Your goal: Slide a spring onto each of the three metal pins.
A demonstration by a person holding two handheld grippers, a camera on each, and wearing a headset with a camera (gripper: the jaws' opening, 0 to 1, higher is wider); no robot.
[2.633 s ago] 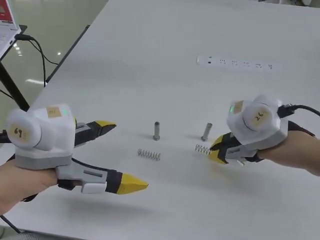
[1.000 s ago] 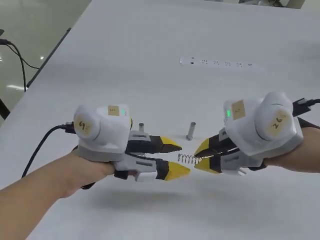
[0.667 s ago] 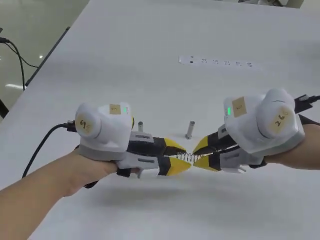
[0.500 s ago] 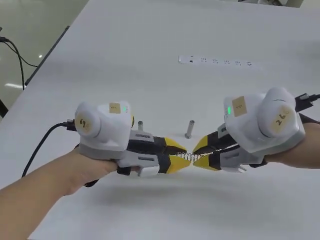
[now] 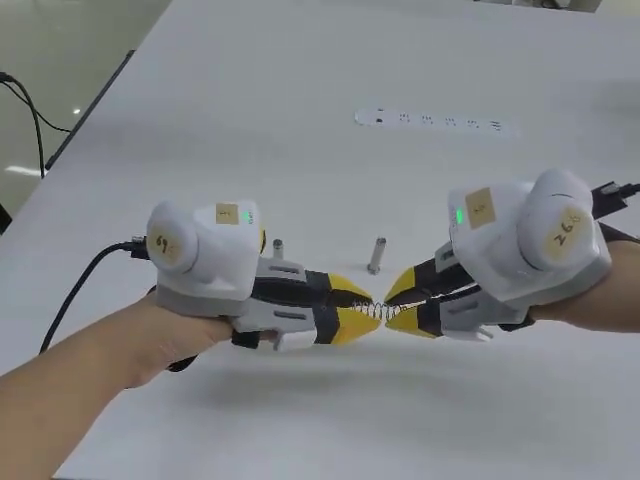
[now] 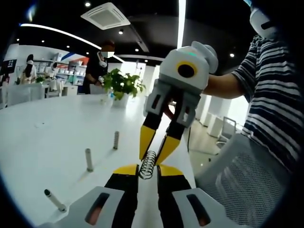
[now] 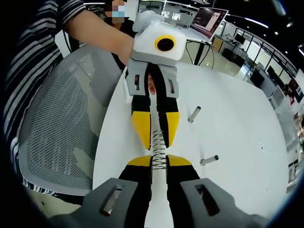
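1. Above the tabletop (image 5: 300, 150), the right claw (image 7: 159, 162) is drawn narrow, and its yellow tips pinch one end of the spring (image 7: 158, 145).
2. Meeting it tip to tip, the left claw (image 6: 147, 170) is narrow too and closes on the spring's other end. The coil bridges the two claws and hangs clear of the surface.
3. Beyond the tips, the left gripper view shows three metal pins in a row, well apart from the spring: the far pin (image 6: 115, 140), the middle pin (image 6: 88, 159) and the near pin (image 6: 54, 200). The first two stand upright. The near one looks tilted, which may be the lens. None appears to carry a spring.
4. Farther back a white power strip (image 5: 430, 121) lies flat.
5. My reading is that the spring is being handed over or regripped between the claws, so the task is near its start.
6. Next, one claw should let go. The other then needs to turn the coil so its open end faces down, line its axis up over a pin top and lower it gently, since the thin coil will probably flex.
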